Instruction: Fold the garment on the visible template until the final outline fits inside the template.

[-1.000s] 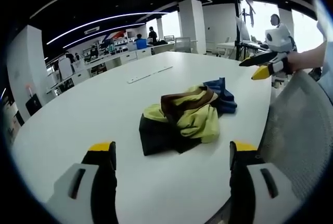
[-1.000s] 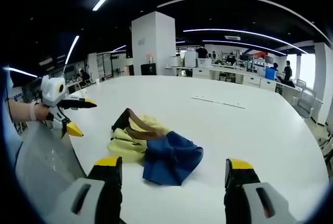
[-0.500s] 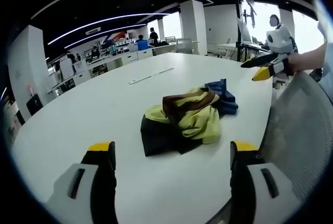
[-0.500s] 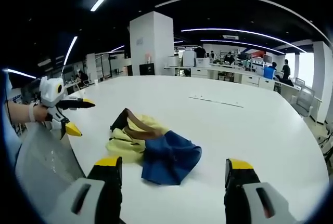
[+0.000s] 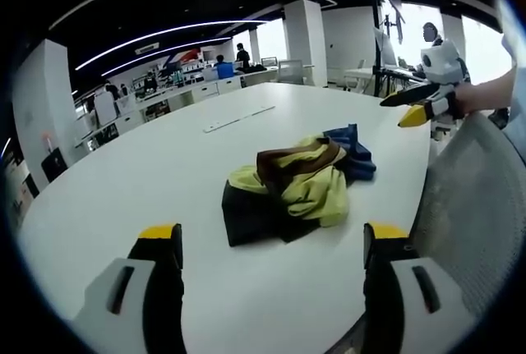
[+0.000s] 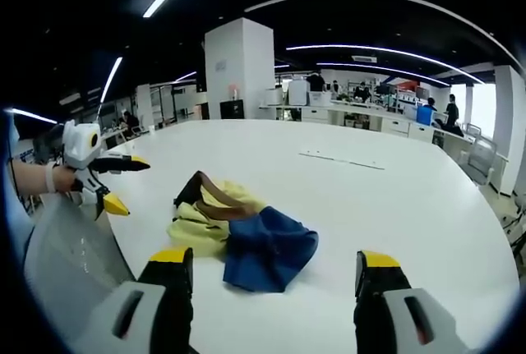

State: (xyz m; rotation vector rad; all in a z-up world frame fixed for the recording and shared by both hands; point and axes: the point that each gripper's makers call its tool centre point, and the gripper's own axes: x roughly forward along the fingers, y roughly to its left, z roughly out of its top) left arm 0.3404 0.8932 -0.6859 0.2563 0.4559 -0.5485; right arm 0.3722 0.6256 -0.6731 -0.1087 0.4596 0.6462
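Observation:
A crumpled garment (image 5: pixel 296 186) in yellow, brown, black and blue lies bunched on the white table (image 5: pixel 123 173). My left gripper (image 5: pixel 271 235) is open, and its yellow-tipped jaws stand apart short of the heap without touching it. In the right gripper view the same garment (image 6: pixel 242 227) shows its blue part nearest, just beyond my open right gripper (image 6: pixel 275 257). The right gripper (image 5: pixel 394 112) also appears in the left gripper view, held in a hand above the table's far edge. The left gripper (image 6: pixel 134 187) hangs open beside the table's left edge.
A grey mesh chair back (image 5: pixel 468 206) stands close against the table edge and is also seen at the left as the chair (image 6: pixel 74 255). A thin white strip (image 5: pixel 238 117) lies farther out on the table. Desks, pillars and people fill the office behind.

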